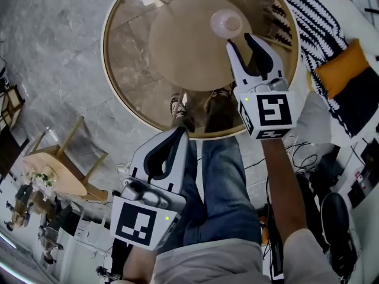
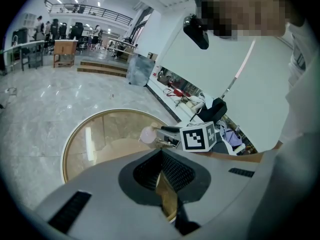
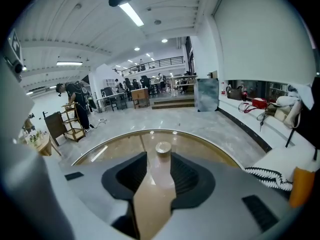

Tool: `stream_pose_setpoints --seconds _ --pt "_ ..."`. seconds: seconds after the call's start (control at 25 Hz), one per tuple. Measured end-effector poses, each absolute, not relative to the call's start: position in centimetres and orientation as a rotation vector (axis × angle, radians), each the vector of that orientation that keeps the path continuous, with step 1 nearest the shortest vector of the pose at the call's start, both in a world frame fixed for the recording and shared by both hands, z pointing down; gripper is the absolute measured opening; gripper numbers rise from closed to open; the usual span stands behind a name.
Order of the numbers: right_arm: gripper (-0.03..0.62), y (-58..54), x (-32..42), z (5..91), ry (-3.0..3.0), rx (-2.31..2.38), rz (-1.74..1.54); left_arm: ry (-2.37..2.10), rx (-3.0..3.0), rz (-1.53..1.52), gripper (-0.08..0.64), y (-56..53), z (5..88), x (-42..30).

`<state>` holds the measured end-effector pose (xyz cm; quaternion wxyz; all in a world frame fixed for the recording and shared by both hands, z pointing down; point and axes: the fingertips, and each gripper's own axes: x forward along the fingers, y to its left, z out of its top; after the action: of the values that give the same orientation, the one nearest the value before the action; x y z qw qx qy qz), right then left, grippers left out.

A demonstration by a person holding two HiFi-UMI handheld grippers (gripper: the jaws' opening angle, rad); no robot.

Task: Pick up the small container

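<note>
Hovering spread, right tool point(image 1: 240, 39) sits just short of small container point(image 1: 225, 23) on glass surface point(image 1: 127, 46); grasp and lift remain. Left tool point(image 1: 181, 134) idle, pressed together.

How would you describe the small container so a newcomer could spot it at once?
Start at the round, gold-rimmed glass table. On its far part, over the tan disc seen through the glass, the small container stands just beyond the tips of the open right gripper. It is a pale pink, translucent round pot, unlike the white-and-black gripper beside it.
</note>
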<state>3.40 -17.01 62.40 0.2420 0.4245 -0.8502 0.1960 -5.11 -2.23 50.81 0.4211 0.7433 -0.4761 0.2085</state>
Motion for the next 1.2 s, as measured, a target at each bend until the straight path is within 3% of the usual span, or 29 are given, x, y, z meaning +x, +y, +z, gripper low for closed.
stream_pose_setpoints --seconds 0.8,1.2 --pt "0.207 -19.8 1.9 65.7 -2.289 1.139 0.519 -1.182 1.821 0.556 0.005 -1.9 52.5 -6.4" --pt "0.181 -20.6 1.9 66.2 -2.265 1.142 0.487 -1.181 1.808 0.554 0.005 -1.7 52.9 -6.5"
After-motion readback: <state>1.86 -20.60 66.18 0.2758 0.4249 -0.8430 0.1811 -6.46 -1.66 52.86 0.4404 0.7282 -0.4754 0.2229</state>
